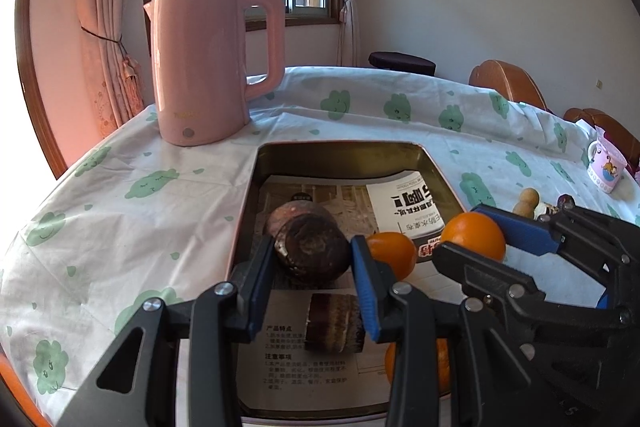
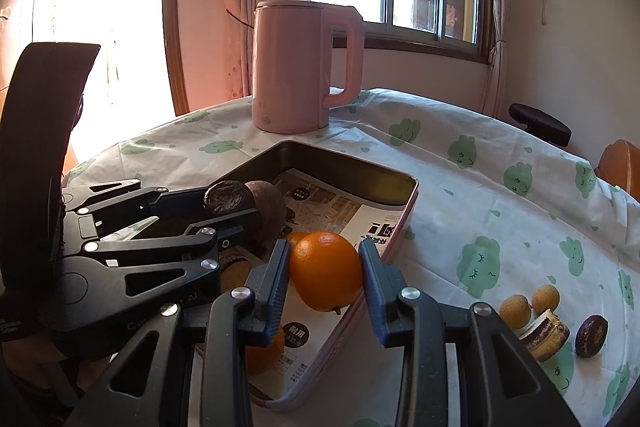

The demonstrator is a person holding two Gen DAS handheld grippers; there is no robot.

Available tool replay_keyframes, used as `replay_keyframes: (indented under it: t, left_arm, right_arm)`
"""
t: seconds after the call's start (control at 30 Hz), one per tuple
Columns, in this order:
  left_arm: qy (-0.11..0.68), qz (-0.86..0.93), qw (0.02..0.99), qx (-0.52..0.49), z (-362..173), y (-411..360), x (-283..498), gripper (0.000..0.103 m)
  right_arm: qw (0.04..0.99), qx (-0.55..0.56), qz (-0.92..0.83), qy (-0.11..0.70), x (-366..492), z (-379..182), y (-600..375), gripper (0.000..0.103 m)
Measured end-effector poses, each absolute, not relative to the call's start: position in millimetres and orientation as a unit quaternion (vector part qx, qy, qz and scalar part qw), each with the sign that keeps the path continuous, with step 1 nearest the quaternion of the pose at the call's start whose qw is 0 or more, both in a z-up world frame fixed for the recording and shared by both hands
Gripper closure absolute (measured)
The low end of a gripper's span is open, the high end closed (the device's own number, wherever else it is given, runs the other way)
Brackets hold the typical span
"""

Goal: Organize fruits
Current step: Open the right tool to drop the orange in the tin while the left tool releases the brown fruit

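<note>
A metal tray lined with printed paper sits on the table; it also shows in the right wrist view. My left gripper is shut on a brown round fruit held over the tray. My right gripper is shut on an orange above the tray's right edge; the orange shows in the left wrist view too. In the tray lie another orange, a brown striped piece and a further orange.
A pink kettle stands behind the tray. On the cloth to the right lie two small yellow fruits, a striped piece and a dark fruit. A pink mug and chairs are at the far right.
</note>
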State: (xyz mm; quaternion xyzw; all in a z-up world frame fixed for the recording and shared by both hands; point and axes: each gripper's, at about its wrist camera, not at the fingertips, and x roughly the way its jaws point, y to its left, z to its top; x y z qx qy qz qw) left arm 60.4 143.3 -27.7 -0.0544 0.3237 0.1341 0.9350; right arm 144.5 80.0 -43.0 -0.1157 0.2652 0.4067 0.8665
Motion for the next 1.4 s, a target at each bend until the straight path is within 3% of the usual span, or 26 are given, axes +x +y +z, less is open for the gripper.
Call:
replay_keyframes:
  t: [0.6,0.73,0.9,1.0,1.07,1.13,1.4]
  left_arm:
    - [0.327,0.133,0.934,-0.057,-29.0,143.9,60.4,0.061]
    - [0.322,0.147,0.933,-0.066,-27.9,147.8,58.4,0.044]
    - [0.308,0.142,0.938,-0.076,-24.6,148.4,52.6,0.041]
    - [0.302,0.136,0.940,-0.082,-22.5,146.9,50.5,0.034]
    - [0.296,0.140,0.942,-0.067,-20.3,139.8,48.9,0.017]
    - [0.284,0.143,0.947,-0.053,-16.8,130.9,46.3,0.009]
    - [0.266,0.130,0.954,-0.041,-6.3,97.3,51.6,0.005]
  right_arm:
    - [0.863,-0.113,0.409,0.273,148.2,-44.6,81.2,0.065]
    - [0.867,-0.108,0.407,0.269,146.2,-43.1,78.6,0.062]
    - [0.874,-0.095,0.400,0.260,145.2,-40.3,72.2,0.052]
    - [0.879,-0.088,0.399,0.247,141.5,-37.0,66.9,0.050]
    - [0.884,-0.087,0.392,0.239,138.7,-35.2,59.8,0.047]
    - [0.891,-0.095,0.378,0.234,137.3,-34.6,48.8,0.046]
    - [0.926,-0.061,0.265,0.263,168.0,-37.2,-33.0,0.046]
